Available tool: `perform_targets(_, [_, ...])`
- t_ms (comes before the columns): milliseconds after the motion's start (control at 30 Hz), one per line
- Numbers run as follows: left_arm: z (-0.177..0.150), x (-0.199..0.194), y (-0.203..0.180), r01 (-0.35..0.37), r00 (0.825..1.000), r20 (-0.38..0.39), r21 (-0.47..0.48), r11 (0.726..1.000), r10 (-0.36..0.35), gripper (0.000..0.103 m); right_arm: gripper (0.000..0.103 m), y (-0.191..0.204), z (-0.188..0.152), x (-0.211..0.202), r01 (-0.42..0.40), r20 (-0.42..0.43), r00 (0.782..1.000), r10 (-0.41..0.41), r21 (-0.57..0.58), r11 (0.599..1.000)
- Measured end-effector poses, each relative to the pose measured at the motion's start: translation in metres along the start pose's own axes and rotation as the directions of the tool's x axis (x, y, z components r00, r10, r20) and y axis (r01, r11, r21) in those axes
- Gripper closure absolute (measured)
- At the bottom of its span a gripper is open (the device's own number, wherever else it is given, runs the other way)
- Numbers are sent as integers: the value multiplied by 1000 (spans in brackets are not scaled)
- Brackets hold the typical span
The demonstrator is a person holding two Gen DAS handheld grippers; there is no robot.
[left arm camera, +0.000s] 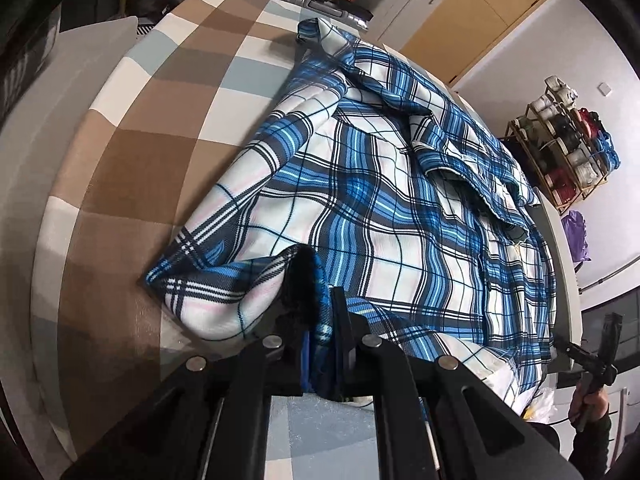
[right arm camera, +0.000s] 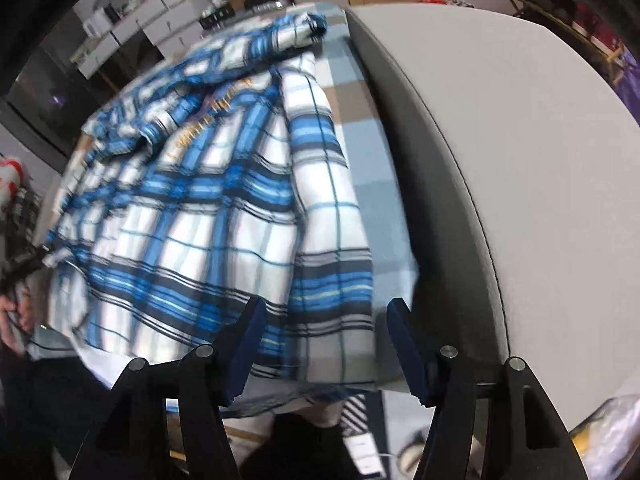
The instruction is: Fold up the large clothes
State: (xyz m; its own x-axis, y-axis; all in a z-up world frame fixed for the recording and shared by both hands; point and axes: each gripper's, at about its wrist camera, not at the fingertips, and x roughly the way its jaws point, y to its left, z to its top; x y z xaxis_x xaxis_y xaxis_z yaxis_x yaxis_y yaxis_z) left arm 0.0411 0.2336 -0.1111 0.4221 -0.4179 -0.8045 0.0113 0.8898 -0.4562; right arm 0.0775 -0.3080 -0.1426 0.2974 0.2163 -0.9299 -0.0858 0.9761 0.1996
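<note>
Left tongs (left arm camera: 320, 344): clamped tight on a bunched fold of the blue-and-white plaid shirt (left arm camera: 380, 200), cloth pinched between the two pads at the near hem. Ahead, spread flat across a checked brown, grey and white cloth (left arm camera: 132, 168) covering the desk, collar and a sleeve rumpled toward the far side. Farther right, a shoe rack (left arm camera: 560, 148) against the wall, and a hand (left arm camera: 588, 404) gripping the other tool at the desk's edge.

Right tongs (right arm camera: 324, 344): standing wide apart, nothing gripped; shirt (right arm camera: 200, 220) hem hanging over the desk's near edge between the pads, untouched by either. To the right, a bare grey panel (right arm camera: 520, 140) beside the checked cloth (right arm camera: 372, 184). View blurred.
</note>
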Motion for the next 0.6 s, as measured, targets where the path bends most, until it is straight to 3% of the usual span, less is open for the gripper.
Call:
perform_targets(133, [-2, 0, 0, -6, 1000, -6, 5, 1000, 6, 99, 41, 12, -5, 4, 69, -42, 996, -73, -79, 994])
perform_targets(200, [-3, -1, 1, -4, 1000, -6, 6, 1000, 4, 99, 45, 19, -8, 3, 32, -52, 998, -37, -96, 995])
perform_targets(233, [-3, -1, 1, -4, 1000, -7, 4, 1000, 4, 99, 56, 21, -8, 1, 11, -53, 998, -16, -94, 995])
perform_targets(267, [-3, 0, 0, -4, 1000, -8, 4, 1000, 4, 99, 80, 22, -8, 0, -13, -54, 999, 9, -87, 996])
perform_targets(300, [-3, 0, 0, -5, 1000, -7, 6, 1000, 5, 99, 96, 20, -7, -1, -72, -61, 996, 68, -55, 996])
perform_targets(333, [-3, 0, 0, -6, 1000, -5, 9, 1000, 7, 99, 99, 17, -6, -3, -118, -54, 992, 117, -11, 993])
perform_targets(367, [-3, 0, -1, -7, 1000, -4, 11, 1000, 8, 99, 99, 13, -4, -6, -160, -33, 986, 161, 26, 987])
perform_targets(467, [-5, 0, -1, -5, 1000, -4, 11, 1000, 5, 99, 99, 2, -3, -14, -334, 53, 942, 330, 125, 934])
perform_targets(533, [-4, 0, -1, 4, 1000, -7, 3, 1000, -4, 99, 96, -1, -3, -10, -343, 44, 939, 340, 151, 927])
perform_targets(600, [-5, 0, 0, 17, 1000, -11, -6, 1000, -17, 99, 96, -3, -4, -4, -283, 30, 959, 282, 147, 948])
